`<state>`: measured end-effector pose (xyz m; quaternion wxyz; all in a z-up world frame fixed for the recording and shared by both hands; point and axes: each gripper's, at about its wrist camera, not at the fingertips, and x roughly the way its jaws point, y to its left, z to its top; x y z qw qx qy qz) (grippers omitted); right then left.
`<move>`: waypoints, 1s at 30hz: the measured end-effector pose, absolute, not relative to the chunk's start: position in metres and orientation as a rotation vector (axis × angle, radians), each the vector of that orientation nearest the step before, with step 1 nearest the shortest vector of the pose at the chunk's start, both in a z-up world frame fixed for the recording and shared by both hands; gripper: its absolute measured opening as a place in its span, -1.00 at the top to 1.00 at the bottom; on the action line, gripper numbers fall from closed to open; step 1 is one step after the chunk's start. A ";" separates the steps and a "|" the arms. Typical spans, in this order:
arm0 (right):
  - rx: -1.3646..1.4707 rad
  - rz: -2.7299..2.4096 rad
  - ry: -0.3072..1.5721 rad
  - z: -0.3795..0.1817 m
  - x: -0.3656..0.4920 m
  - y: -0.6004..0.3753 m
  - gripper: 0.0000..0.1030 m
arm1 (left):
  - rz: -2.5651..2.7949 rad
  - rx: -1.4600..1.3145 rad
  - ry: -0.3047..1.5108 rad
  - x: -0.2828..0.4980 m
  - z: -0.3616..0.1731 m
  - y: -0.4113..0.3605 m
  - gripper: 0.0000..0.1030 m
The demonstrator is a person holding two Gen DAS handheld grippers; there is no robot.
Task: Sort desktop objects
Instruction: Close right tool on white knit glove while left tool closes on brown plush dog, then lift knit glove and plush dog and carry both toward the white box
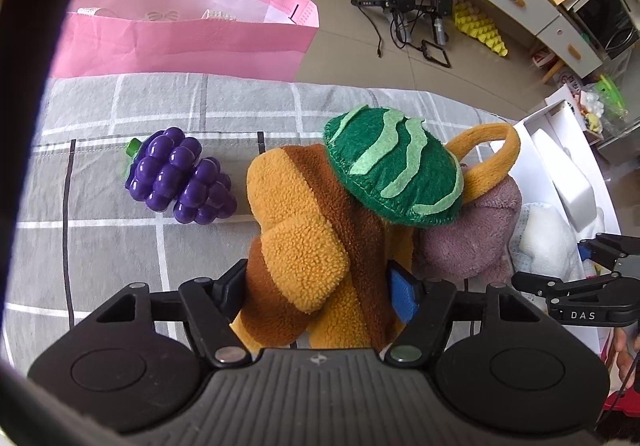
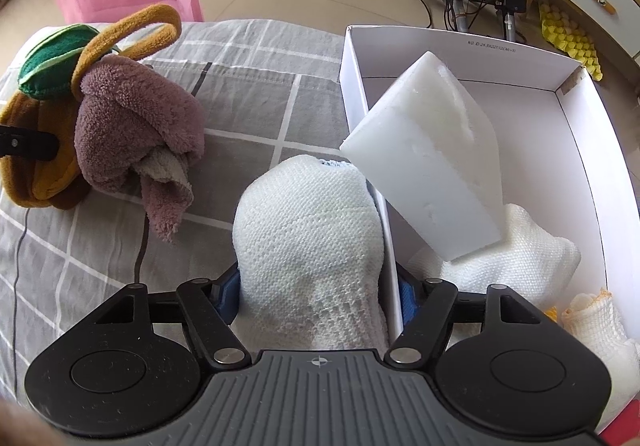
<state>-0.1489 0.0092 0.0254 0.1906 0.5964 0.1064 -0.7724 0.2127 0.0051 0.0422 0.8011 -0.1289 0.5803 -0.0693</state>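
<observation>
I have the left gripper (image 1: 318,286) with its fingers clamped on the plush toy (image 1: 304,238), one pad on each flank of its brown-and-tan body, on the grey checked worktop (image 1: 100,246). The plush looks light and very soft; I judge it squashes under the pads, so the thick body is the place to hold, not the thin loop handle (image 1: 492,141) or the green felt cap (image 1: 394,169), which would flop.

The right gripper (image 2: 316,294) has its fingers around the white knit cloth (image 2: 308,230), which lies just outside the near left wall of the white box (image 2: 580,125); the pads sit against its sides, and the right pad is right at the box wall. The cloth is limp and light, best taken by its bunched middle. I judge it may snag on the wall.

The grapes (image 1: 180,175), far left of the plush, are hard glossy plastic, likely slippery.

Count: one plush, one bunch of grapes, one mauve towel (image 2: 136,125) touching the plush, one foam block (image 2: 432,157) leaning in the box, two more knit cloths inside it, one pink bag (image 1: 180,25) on the floor beyond.
</observation>
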 end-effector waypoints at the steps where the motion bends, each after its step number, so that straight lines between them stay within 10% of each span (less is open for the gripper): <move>1: 1.675 -2.170 0.299 0.025 -0.149 0.009 -0.45 | -0.148 -0.280 1.244 0.212 0.042 0.006 -0.25; 30: 1.638 -2.173 0.429 0.035 -0.117 0.000 -0.43 | -0.130 -0.287 1.246 0.184 0.045 0.012 -0.16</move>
